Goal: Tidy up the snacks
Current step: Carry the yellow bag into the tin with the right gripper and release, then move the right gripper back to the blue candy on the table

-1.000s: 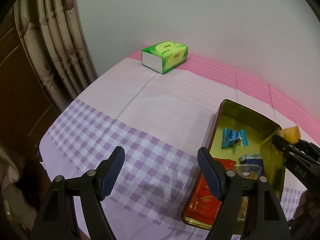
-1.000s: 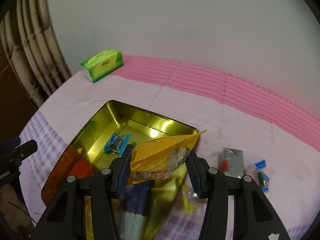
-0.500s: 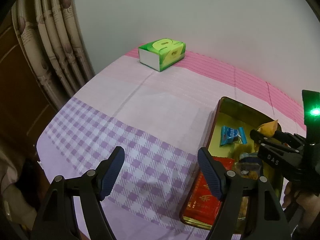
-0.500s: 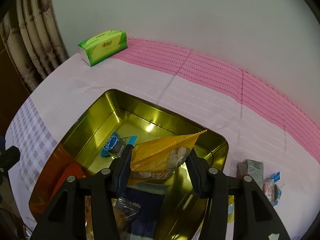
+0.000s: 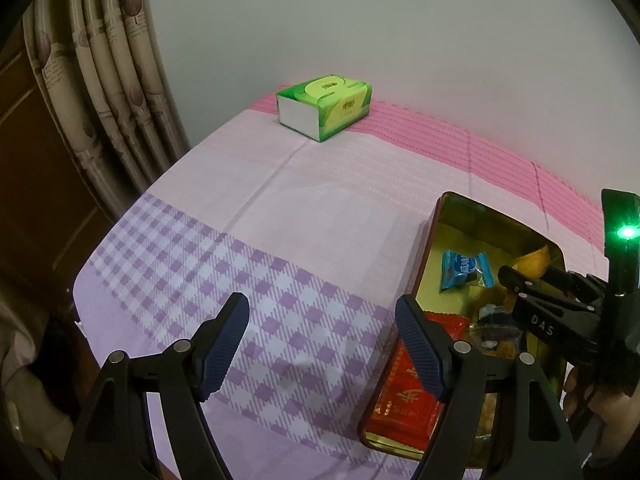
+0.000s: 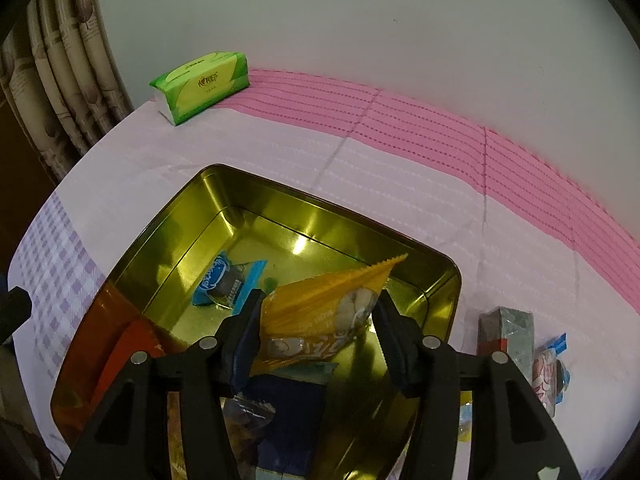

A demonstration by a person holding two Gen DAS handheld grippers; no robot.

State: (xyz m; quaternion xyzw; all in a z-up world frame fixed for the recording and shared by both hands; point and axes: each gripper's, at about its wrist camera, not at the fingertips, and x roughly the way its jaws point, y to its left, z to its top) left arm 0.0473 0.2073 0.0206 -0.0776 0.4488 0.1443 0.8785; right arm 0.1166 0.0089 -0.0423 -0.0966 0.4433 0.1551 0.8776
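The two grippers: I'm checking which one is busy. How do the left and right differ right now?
The left gripper stands wide with nothing between its fingers, over the checked cloth; the right gripper has a yellow snack packet between its opening jaws, over the gold tin. Both point downward at the table.

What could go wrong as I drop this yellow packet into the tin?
1. The right gripper is opening with the yellow snack packet still between its pads; the packet stands tilted over snacks already piled in the gold tin, so it may land propped up rather than flat.
2. Its serrated tip points toward the tin's far right corner and could catch there.
3. The grey packet and wrapped candy still lie outside and are easily forgotten.
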